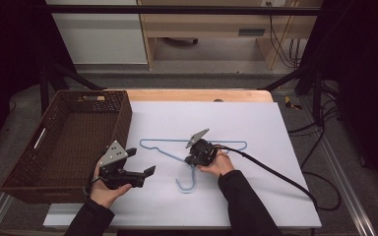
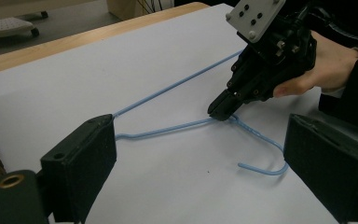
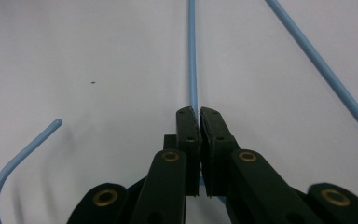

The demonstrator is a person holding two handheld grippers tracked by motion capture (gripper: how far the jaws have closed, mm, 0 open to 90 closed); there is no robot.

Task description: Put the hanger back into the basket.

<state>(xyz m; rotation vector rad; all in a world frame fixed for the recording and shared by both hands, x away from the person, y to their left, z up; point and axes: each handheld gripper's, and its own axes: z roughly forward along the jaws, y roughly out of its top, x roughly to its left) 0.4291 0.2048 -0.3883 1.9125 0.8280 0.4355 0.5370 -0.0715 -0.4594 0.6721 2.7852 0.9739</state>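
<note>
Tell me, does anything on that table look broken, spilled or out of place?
Nothing stands out. The blue wire hanger lies flat and whole on the white sheet; the right tongs pinch its neck. The left tongs hover open beside the wicker basket.

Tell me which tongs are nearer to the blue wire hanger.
Right. The right tongs are shut on the blue wire hanger at its neck, just above the hook. The left tongs are open and apart from it, toward the wicker basket side.

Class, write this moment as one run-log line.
right tool: shut on hanger neck | left tool: open, apart | basket: left
</note>
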